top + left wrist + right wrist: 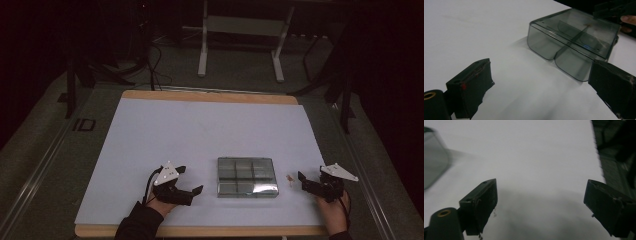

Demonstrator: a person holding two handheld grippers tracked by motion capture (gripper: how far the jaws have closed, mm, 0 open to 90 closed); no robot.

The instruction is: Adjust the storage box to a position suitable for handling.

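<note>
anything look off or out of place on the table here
One small thing: a tiny pale orange scrap lies loose on the white table, right of the closed, divided clear box and outside it. The box sits flat and looks undamaged.

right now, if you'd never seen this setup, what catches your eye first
A clear, smoky box with compartments and a shut lid sits on the white mat, toward the near edge and right of centre. The left gripper and the right gripper rest on either side of it, jaws open and empty. A tiny pale object lies on the mat between the box and the right gripper, too small to identify.
</note>
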